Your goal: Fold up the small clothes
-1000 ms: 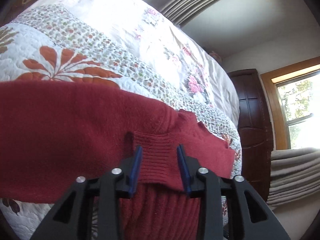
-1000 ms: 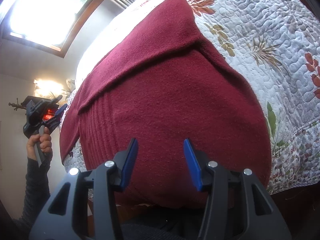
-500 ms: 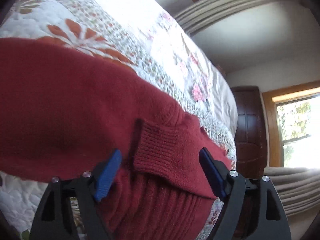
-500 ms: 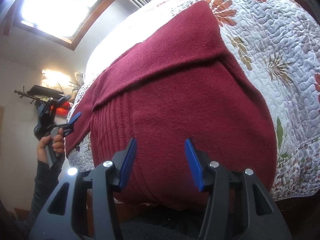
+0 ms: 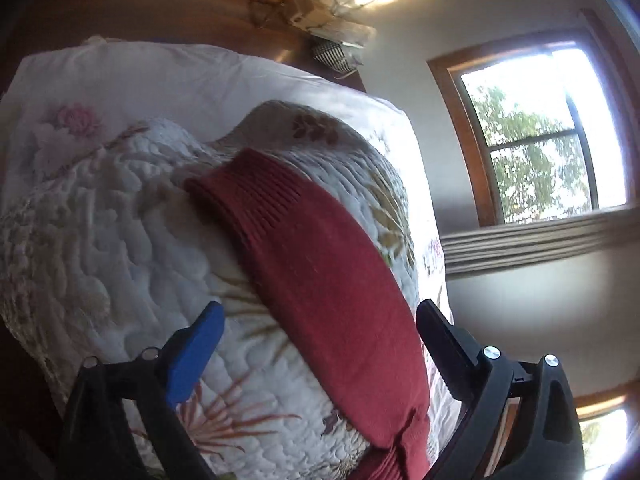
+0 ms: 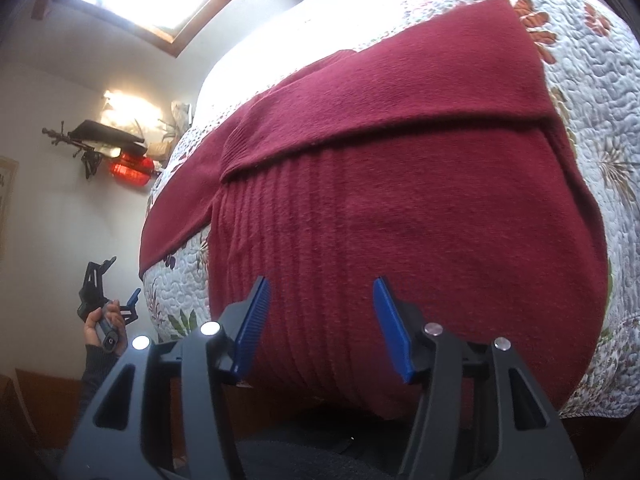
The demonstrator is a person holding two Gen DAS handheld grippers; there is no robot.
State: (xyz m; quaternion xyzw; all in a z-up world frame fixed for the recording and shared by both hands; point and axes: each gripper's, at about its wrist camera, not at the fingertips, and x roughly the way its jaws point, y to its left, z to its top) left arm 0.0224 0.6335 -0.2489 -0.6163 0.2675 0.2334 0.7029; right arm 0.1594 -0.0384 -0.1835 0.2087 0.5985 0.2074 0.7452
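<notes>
A quilted bed (image 6: 592, 92) carries the red sweater (image 6: 400, 216), one sleeve folded across. Both grippers, left (image 5: 316, 340) and right (image 6: 320, 316), have fingers wide, holding nothing. Soft, probably light knit; pinch the ribbed hem at 6 o'clock.

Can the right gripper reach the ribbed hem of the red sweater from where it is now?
Probably yes. The right gripper is open, the sweater's ribbed hem lies just ahead, and nothing blocks it.

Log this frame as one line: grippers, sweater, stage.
left gripper: open, off cloth | right gripper: open, at hem | sweater: flat on quilt, one sleeve folded across | stage: mid-fold
</notes>
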